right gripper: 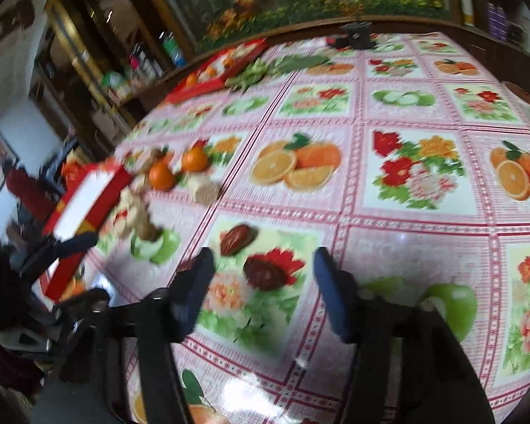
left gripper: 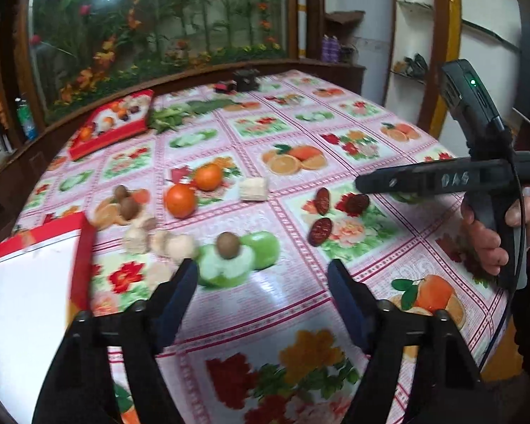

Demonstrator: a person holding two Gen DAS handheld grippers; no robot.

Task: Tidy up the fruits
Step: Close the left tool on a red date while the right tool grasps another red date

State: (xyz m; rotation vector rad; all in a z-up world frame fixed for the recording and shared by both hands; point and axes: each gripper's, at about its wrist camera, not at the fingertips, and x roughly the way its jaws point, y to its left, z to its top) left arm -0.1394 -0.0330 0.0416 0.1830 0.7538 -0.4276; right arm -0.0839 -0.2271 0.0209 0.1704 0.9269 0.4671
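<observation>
I hold both sets of jaws open and empty above the bench (left gripper: pixel 335 190). My left gripper (left gripper: pixel 263 272) hangs just short of a brown fruit (left gripper: pixel 228 244); my right gripper (right gripper: pixel 263 265) hovers over a dark dried fruit (right gripper: pixel 265 272). I'd descend slowly, straddle one piece, and close gently, since the glossy printed fruit cloth may fool me. Two oranges (left gripper: pixel 180 200) lie beyond, and an empty red tray (left gripper: pixel 35 272) waits at left. Flower-patterned glass and shelves back the room.
</observation>
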